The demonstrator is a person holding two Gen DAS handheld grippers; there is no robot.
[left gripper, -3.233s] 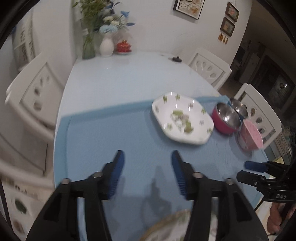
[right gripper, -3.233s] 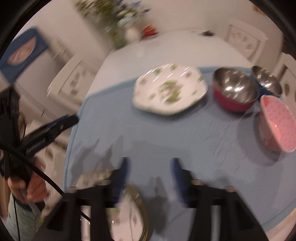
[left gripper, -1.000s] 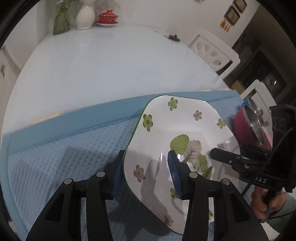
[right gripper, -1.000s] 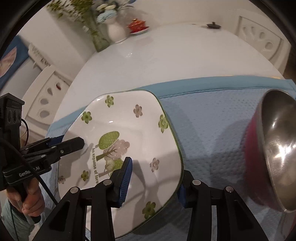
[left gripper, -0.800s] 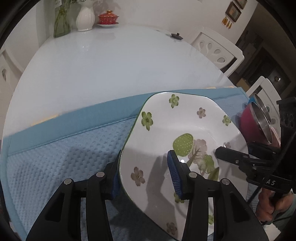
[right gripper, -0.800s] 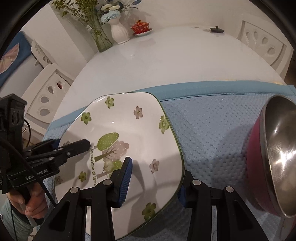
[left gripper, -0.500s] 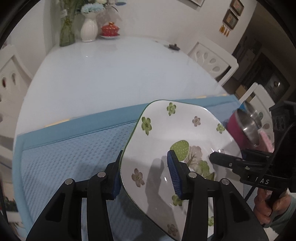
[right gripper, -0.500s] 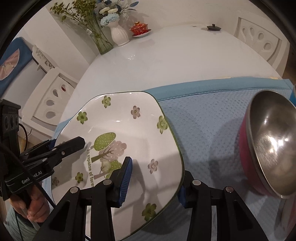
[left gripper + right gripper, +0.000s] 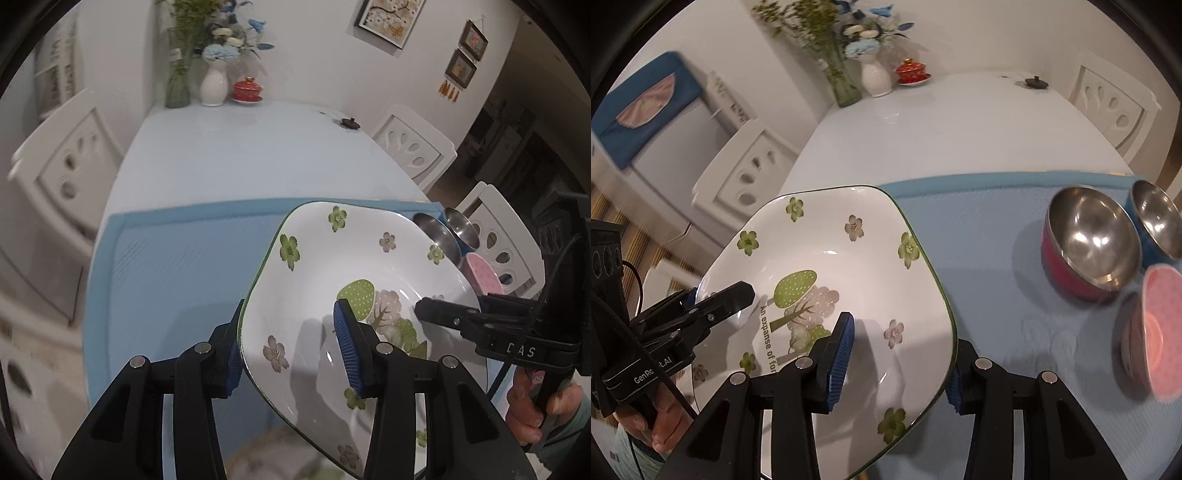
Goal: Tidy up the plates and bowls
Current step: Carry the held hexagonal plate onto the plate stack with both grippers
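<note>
A white plate with green flowers and a tree print (image 9: 354, 266) (image 9: 849, 258) hangs above the blue mat, held from both sides. My left gripper (image 9: 291, 350) is shut on its left rim. My right gripper (image 9: 897, 350) is shut on its right rim and shows in the left wrist view (image 9: 461, 317). A red steel bowl (image 9: 1089, 251), a blue steel bowl (image 9: 1156, 221) and a pink bowl (image 9: 1152, 332) stand on the mat to the right. Another patterned plate (image 9: 295, 461) lies blurred below the held one.
The blue mat (image 9: 177, 266) covers the near part of a white table (image 9: 251, 147). Vases with flowers (image 9: 214, 81) and a red lidded cup (image 9: 246, 90) stand at the far end. White chairs (image 9: 62, 162) stand around the table.
Both grippers closed in on the flowered plate, took its opposite rims and lifted it off the mat. It has since come up and toward the near edge, with the bowls dropping farther away.
</note>
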